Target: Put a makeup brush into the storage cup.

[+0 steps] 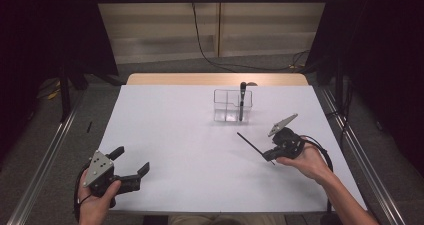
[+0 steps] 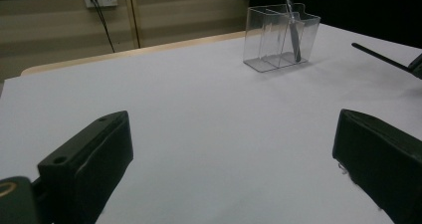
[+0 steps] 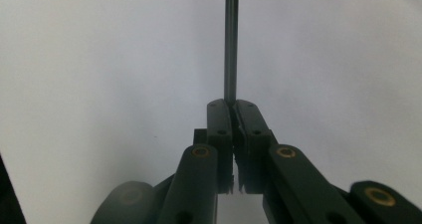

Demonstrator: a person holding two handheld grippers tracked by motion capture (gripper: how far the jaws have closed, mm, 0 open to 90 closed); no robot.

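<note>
Your left gripper is matte black with blocky jaws and a grey three-cornered plate dotted with screws. Your right gripper shows brass-coloured pivot pins on its black linkage arms, black cable looping behind. Forearms bare, no sleeves.

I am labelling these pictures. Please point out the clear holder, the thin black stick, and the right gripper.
clear holder (image 1: 226,106): high view, front wall.
thin black stick (image 3: 231,40): right gripper view, middle of shaft.
right gripper (image 3: 233,107): right gripper view, between the closed fingertips.
</note>
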